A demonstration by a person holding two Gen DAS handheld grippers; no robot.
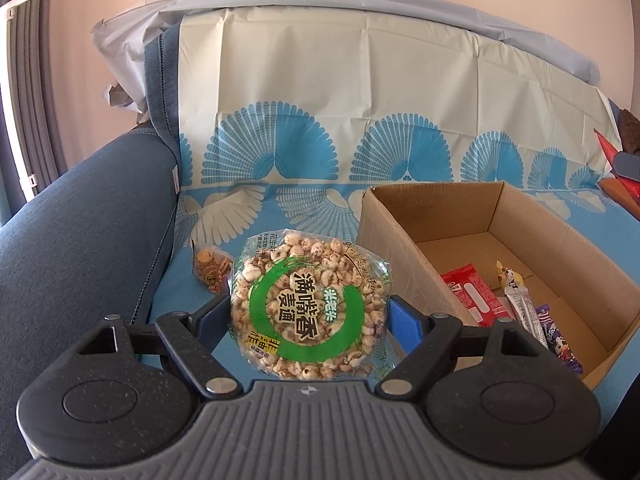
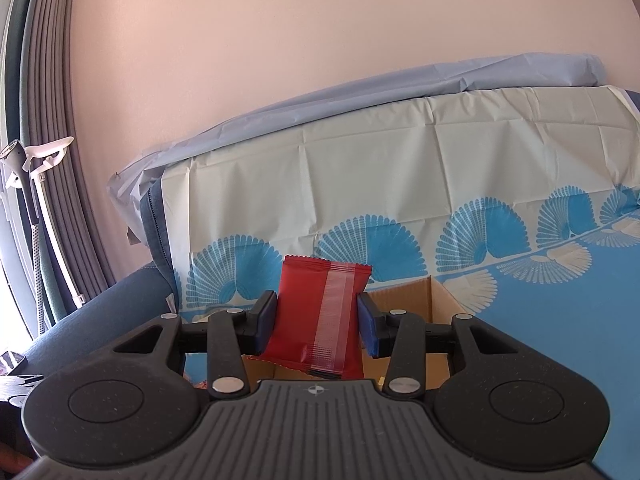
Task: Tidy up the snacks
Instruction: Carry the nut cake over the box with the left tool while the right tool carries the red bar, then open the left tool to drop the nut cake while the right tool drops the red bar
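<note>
Currently we hold both loads: left gripper [image 1: 310, 312] pinches the puffed-grain cake [image 1: 310, 306], cardboard box [image 1: 496, 208] lying right; right gripper [image 2: 318, 320] clamps the red packet [image 2: 320, 320] just near of the box.

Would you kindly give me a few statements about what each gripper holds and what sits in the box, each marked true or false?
1. The left gripper holds a round puffed-grain cake pack. True.
2. The right gripper is open with nothing in it. False: it is shut on a red packet.
3. The cardboard box already contains several snacks. True.
4. The small biscuit bag lies inside the box. False: it lies on the blue patterned cover, outside the box.
</note>
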